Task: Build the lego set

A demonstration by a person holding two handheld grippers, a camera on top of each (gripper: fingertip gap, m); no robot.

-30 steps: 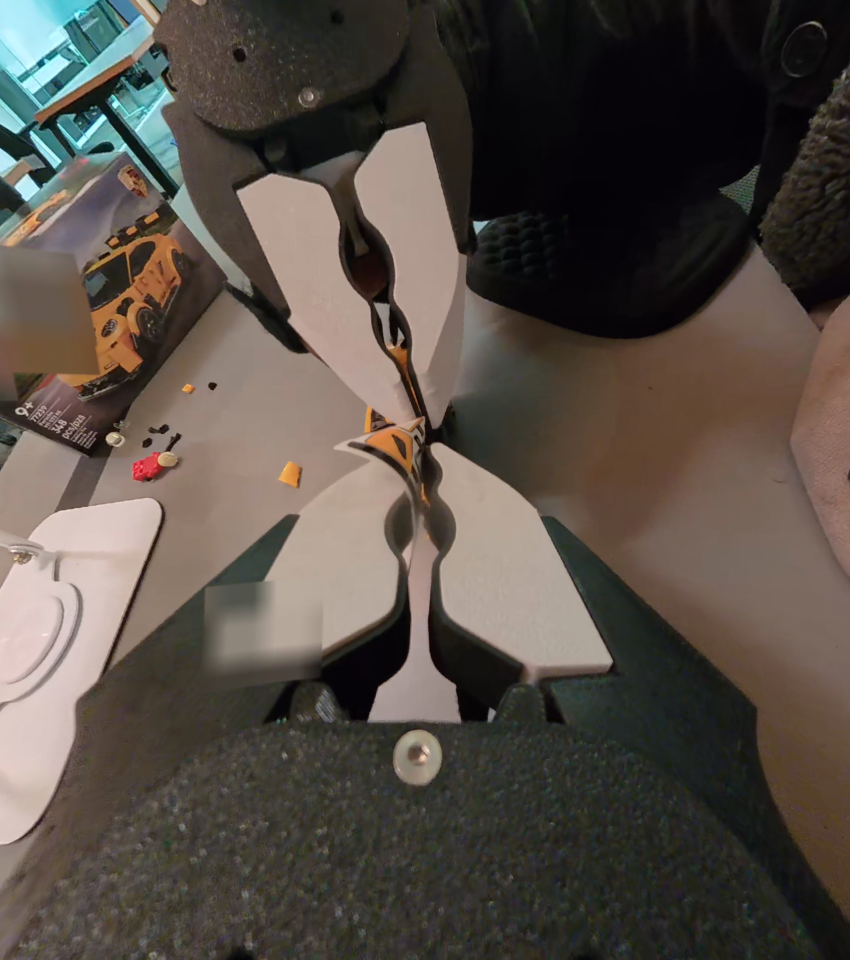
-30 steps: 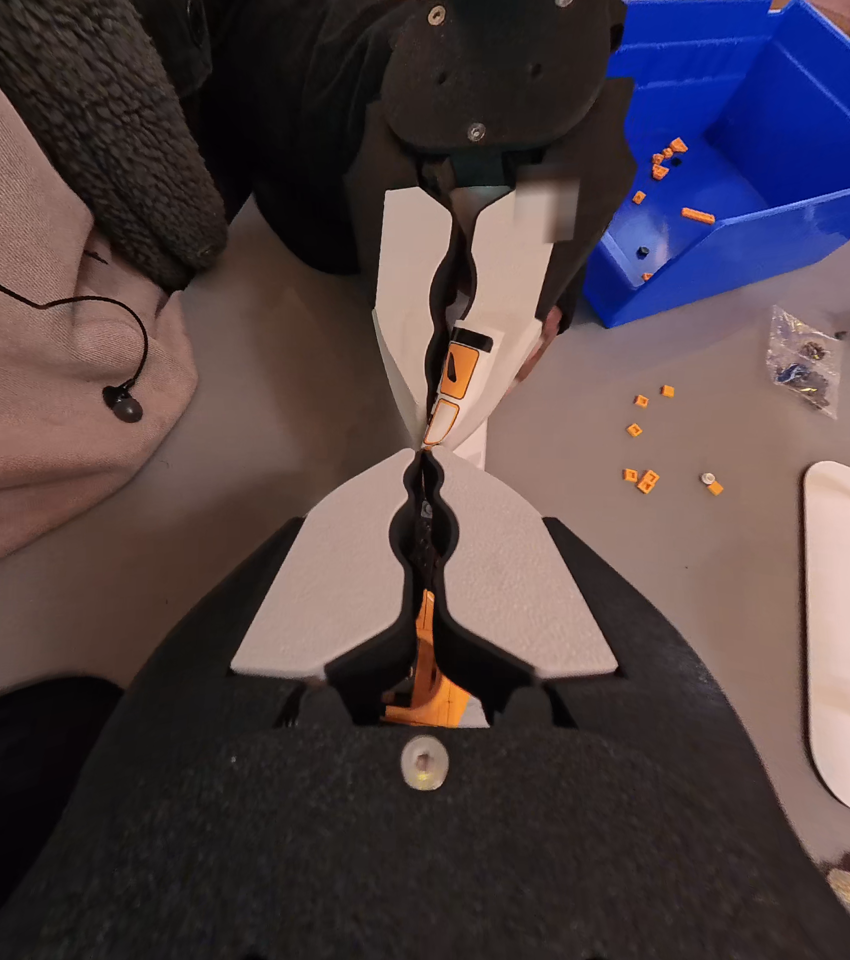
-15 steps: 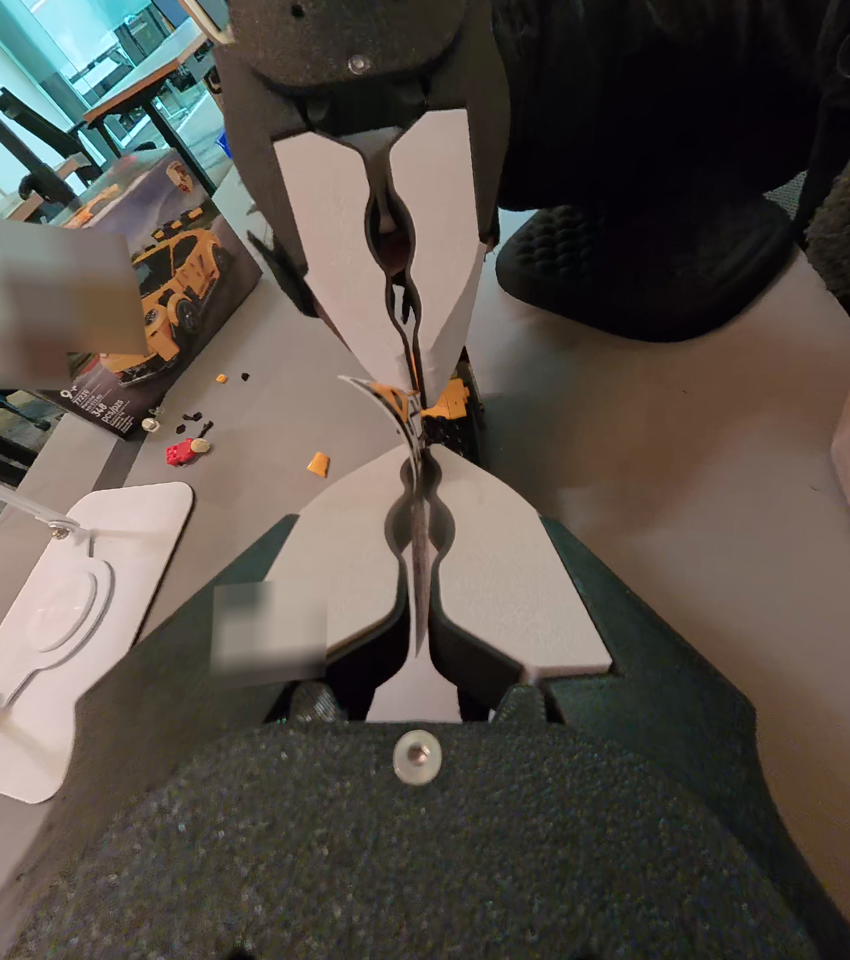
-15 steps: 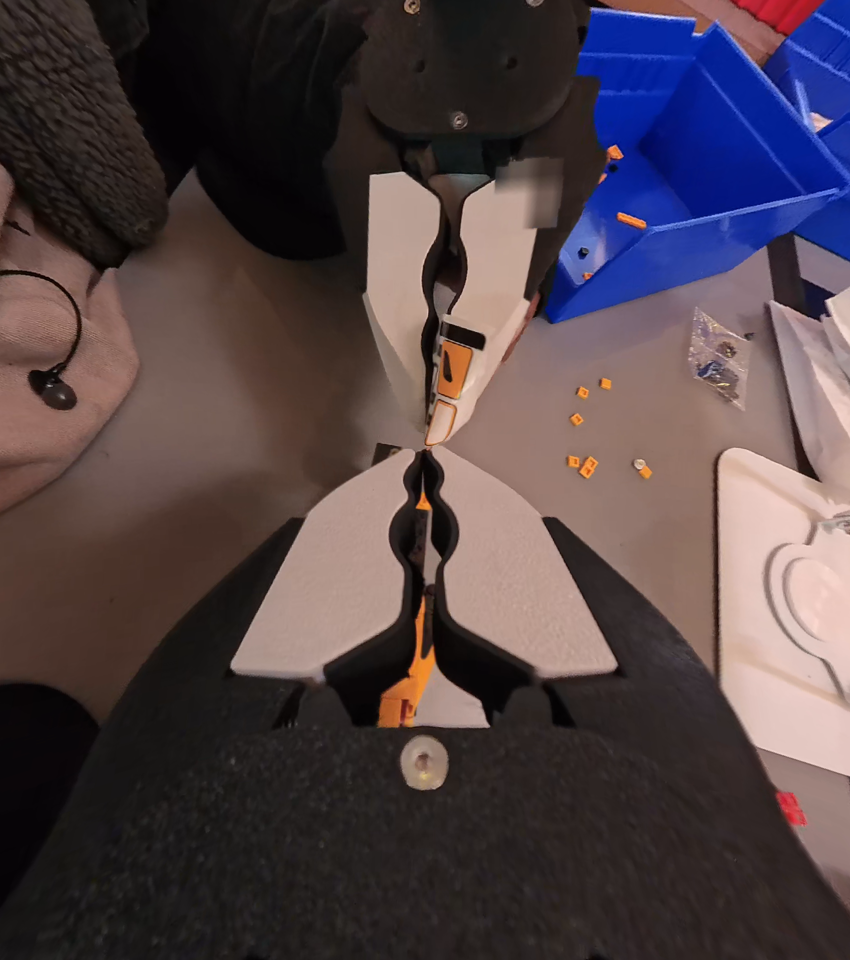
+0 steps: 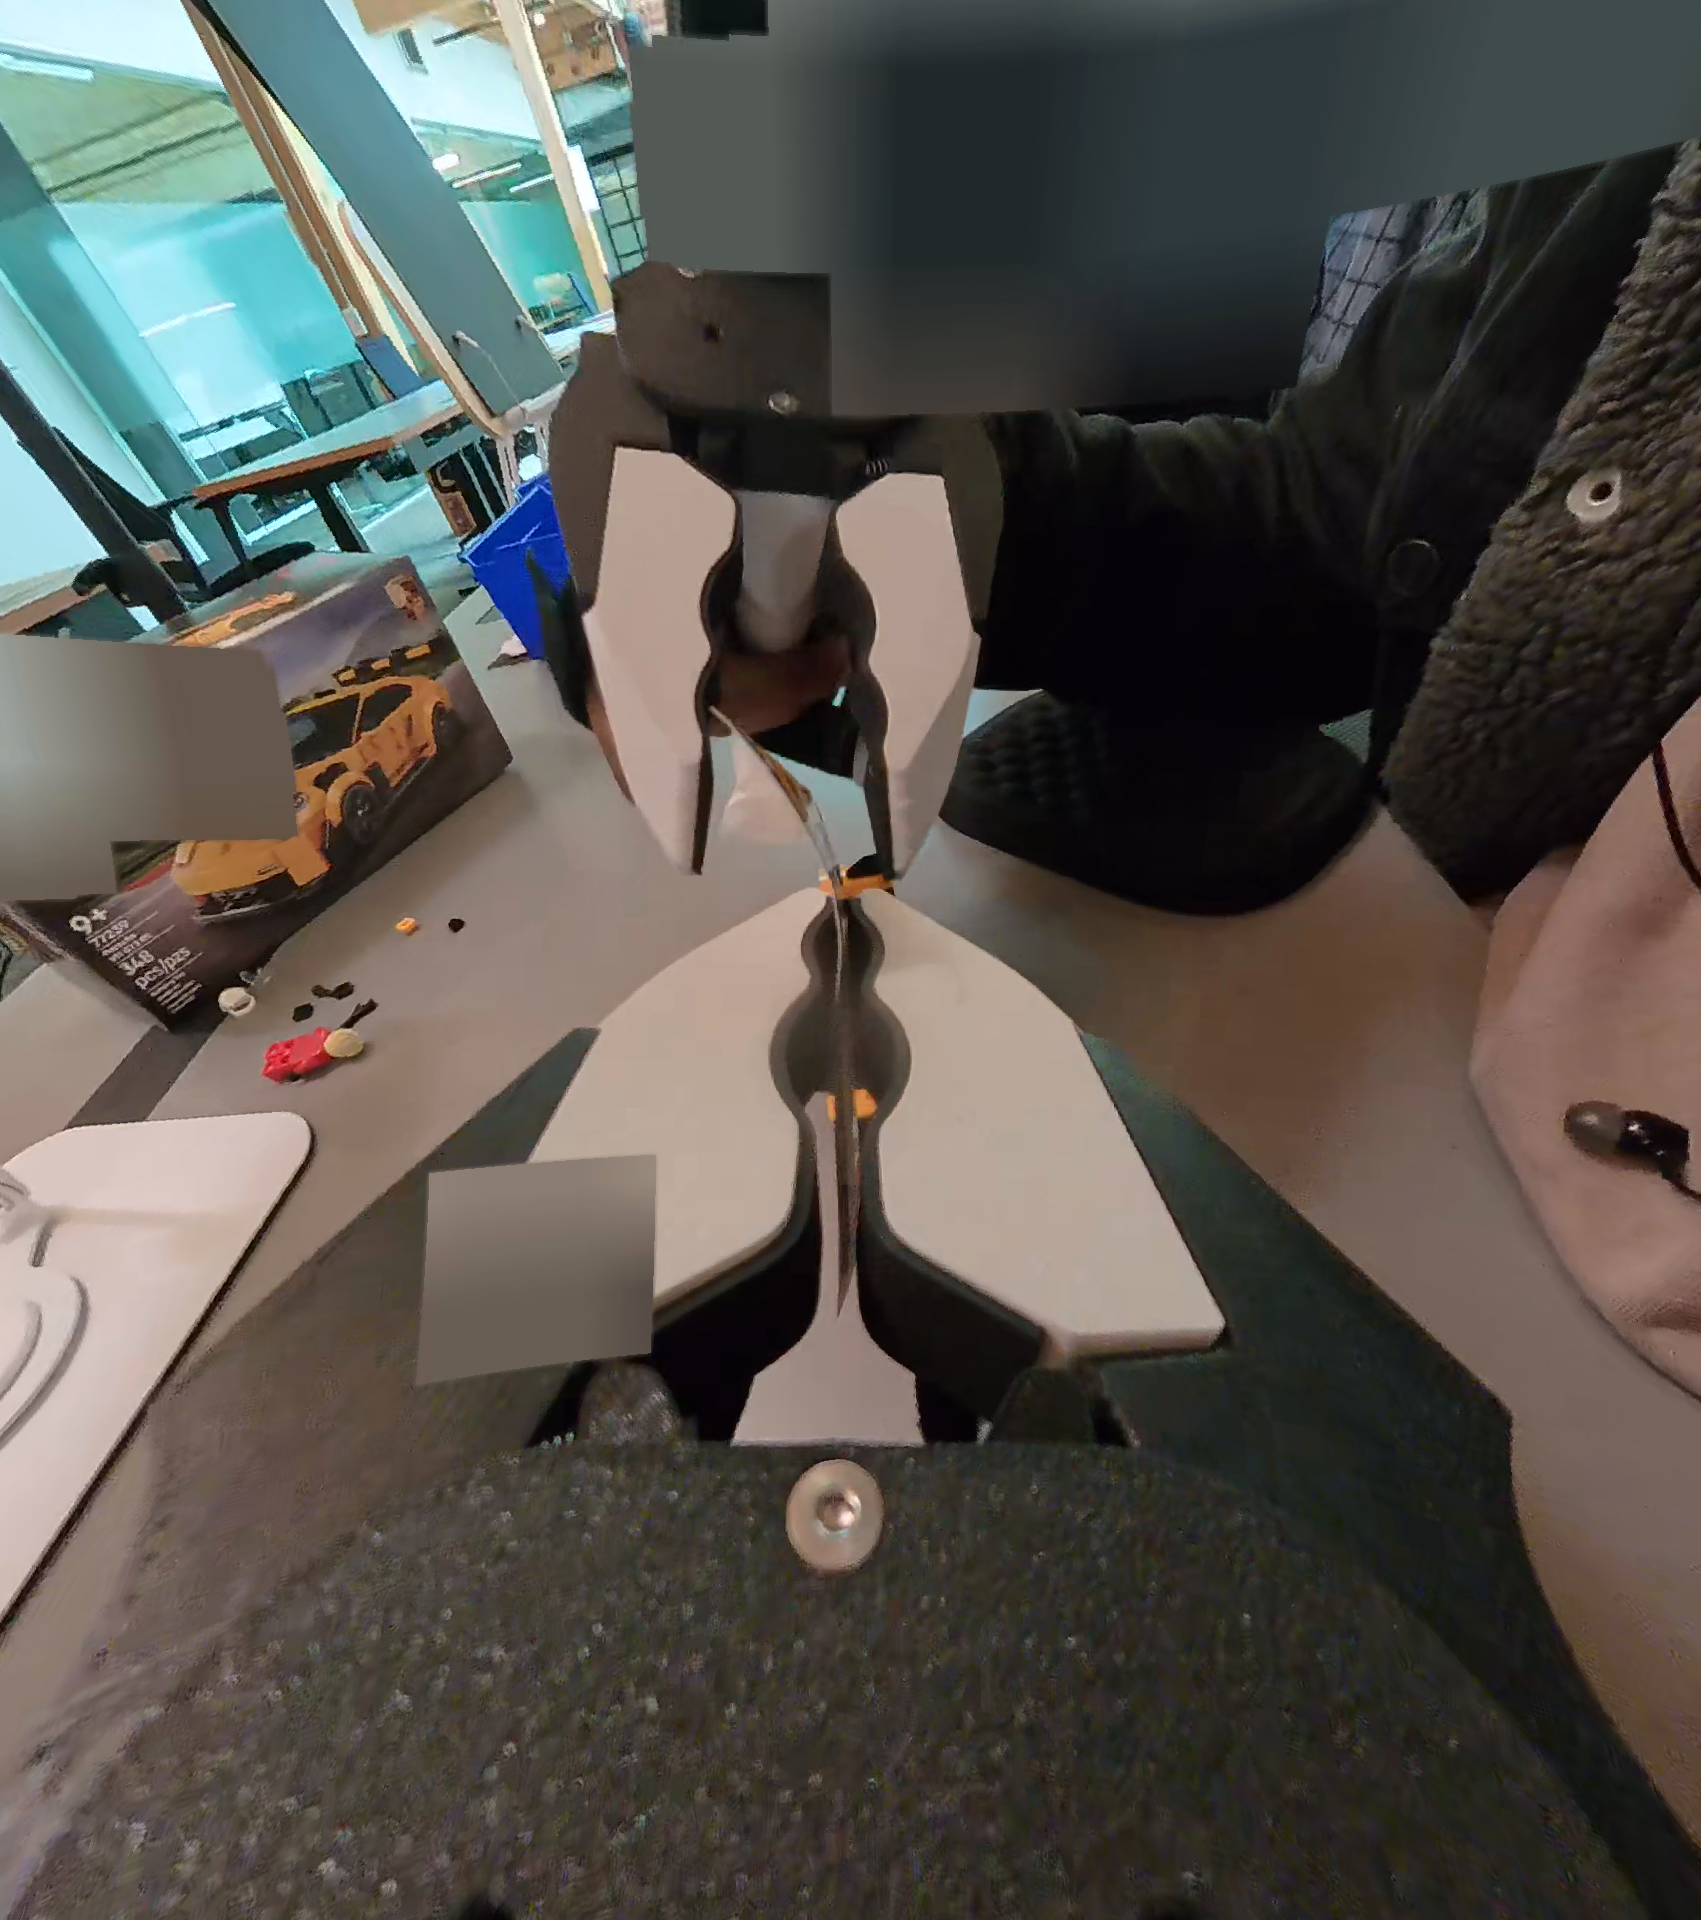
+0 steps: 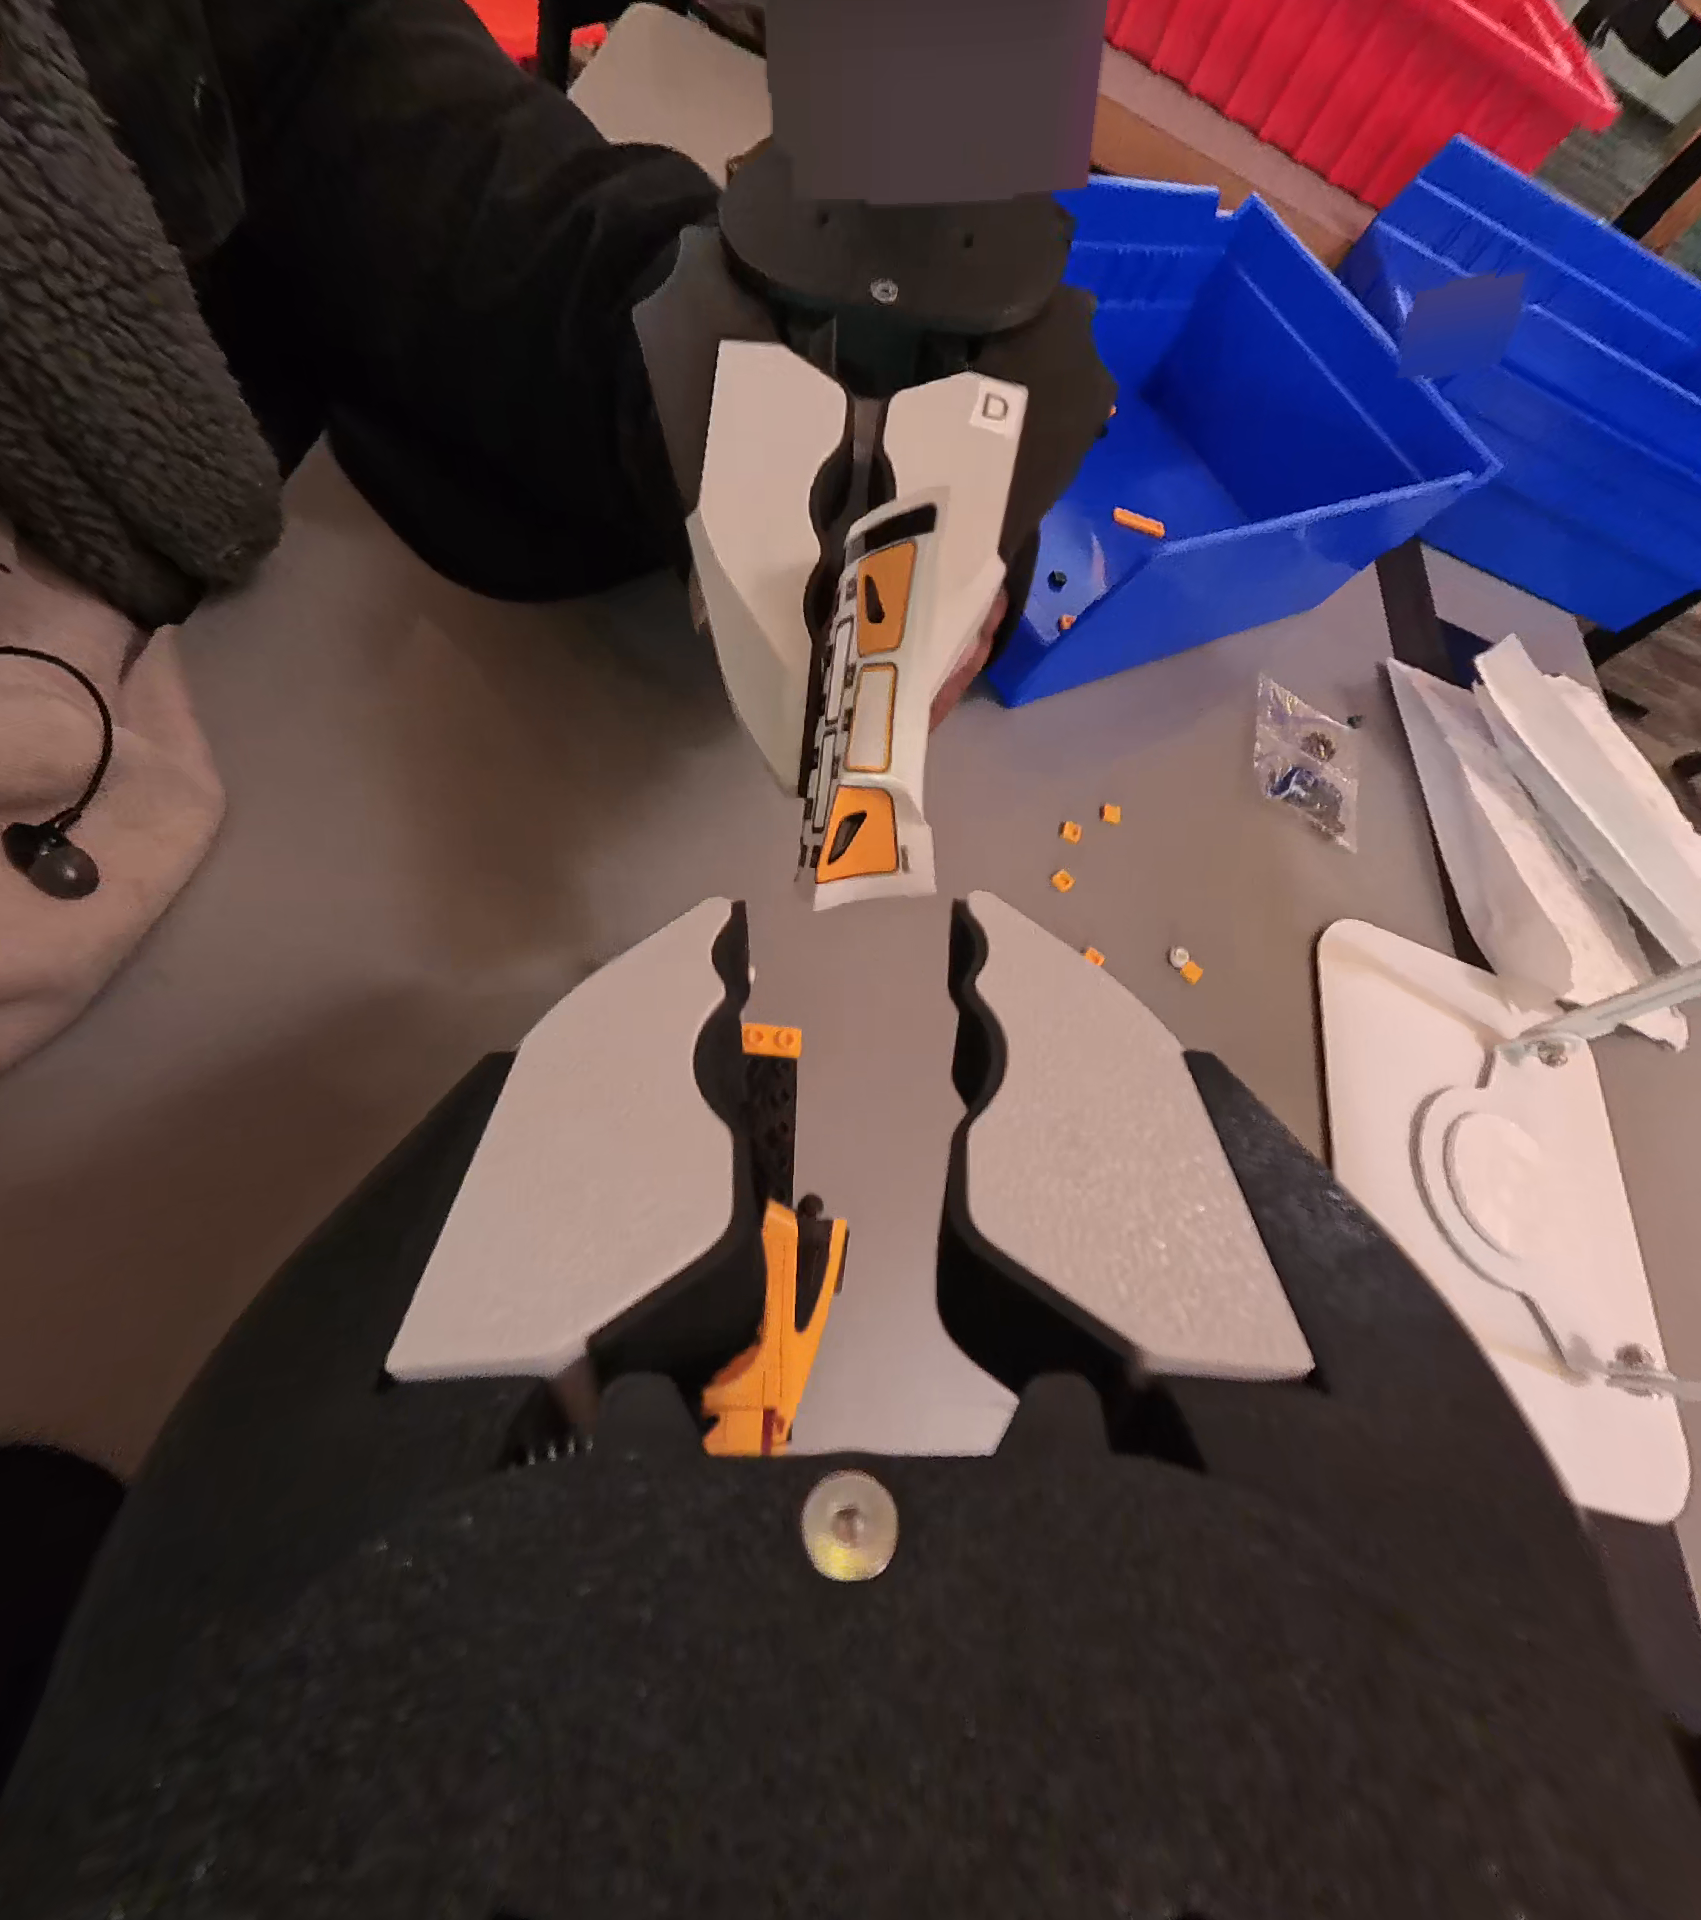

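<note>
The sticker sheet (image 6: 867,707) stayed pinched edge-on in your left gripper (image 5: 841,914), kept taut, while your right gripper (image 6: 846,914) stood open beside the brick model (image 6: 773,1299).

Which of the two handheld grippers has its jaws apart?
The right gripper: its white fingers stand wide, grey table showing between them. The left gripper is closed on a thin orange-and-white sticker sheet.

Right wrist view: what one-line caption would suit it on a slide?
Open right gripper beside an orange-and-black brick model, facing the left gripper shut on a sticker sheet.
</note>
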